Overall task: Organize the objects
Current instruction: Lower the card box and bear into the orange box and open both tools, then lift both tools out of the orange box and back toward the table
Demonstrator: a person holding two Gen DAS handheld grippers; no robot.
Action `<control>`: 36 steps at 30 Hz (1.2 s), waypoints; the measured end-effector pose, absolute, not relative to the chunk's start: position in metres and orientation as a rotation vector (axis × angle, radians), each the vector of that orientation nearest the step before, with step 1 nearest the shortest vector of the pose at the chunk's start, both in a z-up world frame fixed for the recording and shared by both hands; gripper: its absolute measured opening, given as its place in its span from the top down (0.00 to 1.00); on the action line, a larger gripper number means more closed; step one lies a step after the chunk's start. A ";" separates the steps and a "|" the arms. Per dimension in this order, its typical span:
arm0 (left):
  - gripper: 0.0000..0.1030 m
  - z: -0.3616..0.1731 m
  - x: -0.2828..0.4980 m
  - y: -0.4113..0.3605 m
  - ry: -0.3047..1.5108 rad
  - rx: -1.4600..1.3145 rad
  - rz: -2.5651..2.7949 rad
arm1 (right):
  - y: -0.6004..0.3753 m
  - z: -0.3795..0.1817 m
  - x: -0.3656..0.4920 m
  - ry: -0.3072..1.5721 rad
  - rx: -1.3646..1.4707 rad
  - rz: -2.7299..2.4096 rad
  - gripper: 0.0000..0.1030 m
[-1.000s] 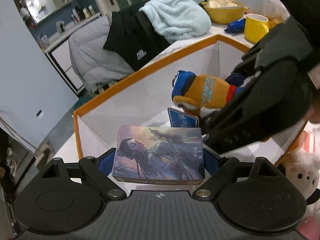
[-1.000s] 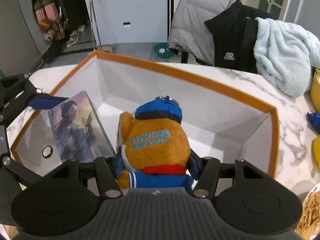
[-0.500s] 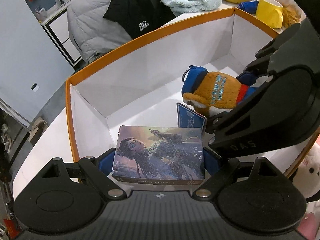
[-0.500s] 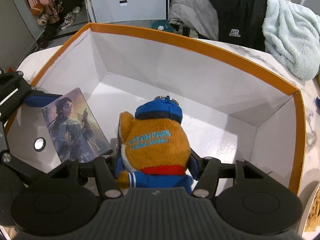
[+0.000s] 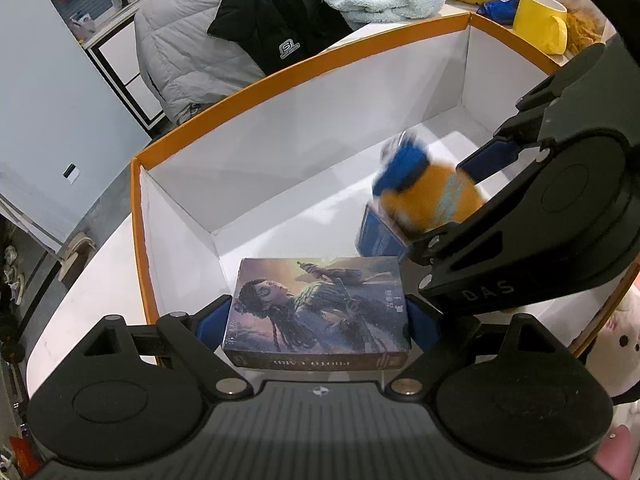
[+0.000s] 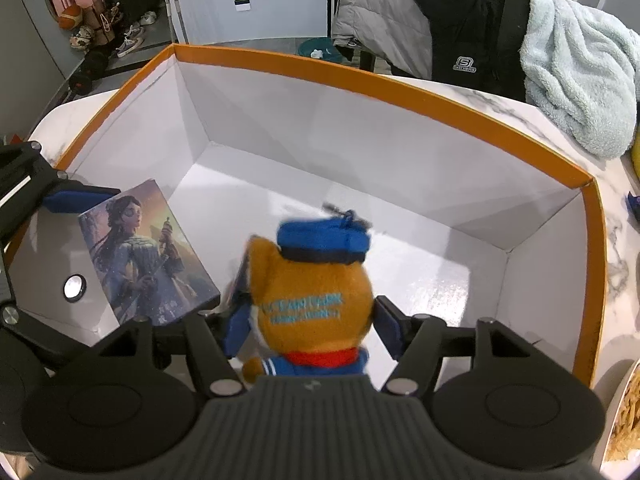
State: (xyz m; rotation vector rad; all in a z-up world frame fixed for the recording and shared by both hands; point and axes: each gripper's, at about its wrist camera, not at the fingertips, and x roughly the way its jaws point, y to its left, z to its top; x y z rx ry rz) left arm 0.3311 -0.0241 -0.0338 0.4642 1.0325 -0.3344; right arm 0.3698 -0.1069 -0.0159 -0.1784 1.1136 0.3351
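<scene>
A marble table carries an orange-rimmed box (image 6: 400, 92). Low in the left view, the left gripper (image 5: 318, 316) clamps a card box (image 5: 320, 312) over the near corner. At centre-bottom of the right view, the right gripper (image 6: 312, 328) is opening — the plush (image 6: 316, 300) blurs between its pads, apparently dropping. The step is release; next, probably lower and free the card box, then withdraw.

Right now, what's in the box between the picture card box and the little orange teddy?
Nothing except a blue tag hanging off the plush, beside the card box. Bare white box floor lies around them; the left wrist view shows it.
</scene>
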 end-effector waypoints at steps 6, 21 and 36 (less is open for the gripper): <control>0.00 -0.034 0.331 -0.026 1.031 0.463 -0.314 | -0.107 -0.012 0.367 1.092 -0.189 0.332 0.33; 0.00 -0.012 0.324 -0.015 0.983 0.365 -0.339 | -0.113 0.011 0.357 1.034 -0.178 0.323 0.30; 0.00 0.042 0.287 -0.009 0.915 0.397 -0.306 | -0.115 0.062 0.322 0.960 -0.193 0.335 0.30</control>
